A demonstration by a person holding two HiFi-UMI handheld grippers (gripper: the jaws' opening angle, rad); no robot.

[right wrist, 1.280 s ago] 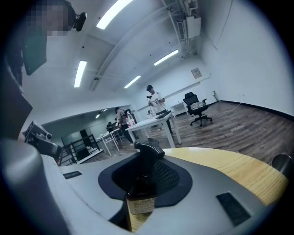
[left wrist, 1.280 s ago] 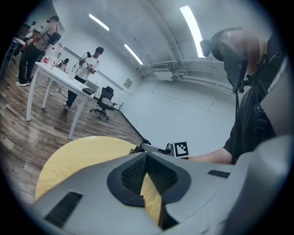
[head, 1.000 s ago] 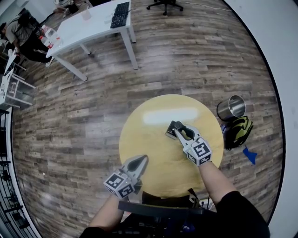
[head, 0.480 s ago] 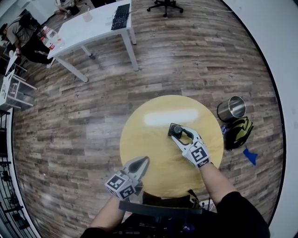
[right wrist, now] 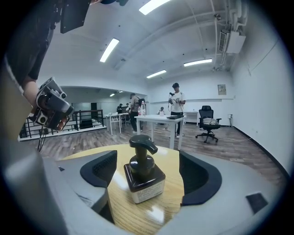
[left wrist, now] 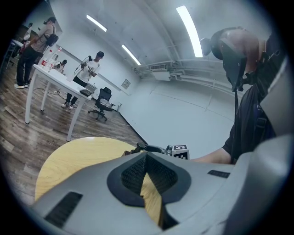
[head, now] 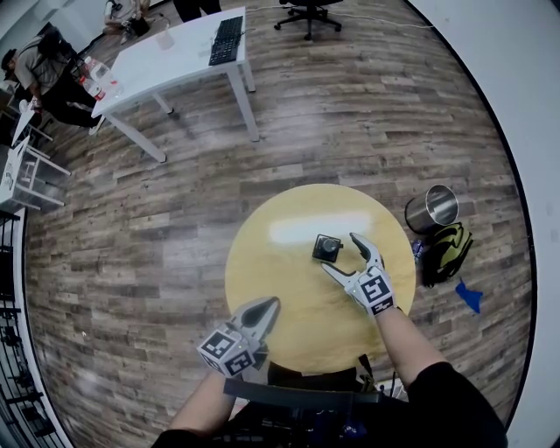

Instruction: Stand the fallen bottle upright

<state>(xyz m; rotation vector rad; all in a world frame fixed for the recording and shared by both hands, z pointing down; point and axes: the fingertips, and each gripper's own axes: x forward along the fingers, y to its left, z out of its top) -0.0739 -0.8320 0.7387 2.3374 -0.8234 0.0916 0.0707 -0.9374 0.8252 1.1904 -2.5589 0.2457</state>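
Observation:
A dark square pump bottle (head: 326, 248) stands upright on the round yellow table (head: 271, 271), right of its middle. My right gripper (head: 343, 255) is open, and its jaws have just been opening. The bottle (right wrist: 144, 176) stands between the two pads, and neither pad touches it. Its pump head points right in the right gripper view. My left gripper (head: 262, 306) hovers over the table's near left edge, away from the bottle. Its jaws (left wrist: 146, 158) meet at the tips with nothing in them.
A steel bin (head: 432, 206) and a green-black backpack (head: 446, 249) sit on the wooden floor just right of the table. A white desk (head: 175, 52) with a keyboard stands at the far left, with people near it. An office chair (head: 306, 9) is at the far edge.
The right gripper's jaws were closed on the bottle and have since spread wide, leaving it standing free. The left gripper has stayed put.

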